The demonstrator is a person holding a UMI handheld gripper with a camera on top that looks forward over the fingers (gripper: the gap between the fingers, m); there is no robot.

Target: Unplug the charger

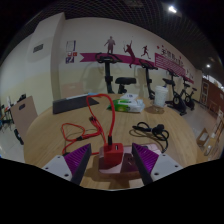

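Note:
A red charger [111, 153] stands upright between my fingers, plugged into a pale socket block [110, 171] on the wooden table [45, 135]. Its red cable [99, 118] runs from its top away over the table and loops to the left. My gripper [111, 160] is open. The purple pads [77, 159] stand on either side of the charger, with a gap on each side.
A black cable bundle [151, 130] lies ahead to the right. A white-and-green box [128, 101] and a grey mat [72, 103] lie farther back. A white jug [160, 95] stands beyond them. Exercise machines [182, 96] stand by the far wall.

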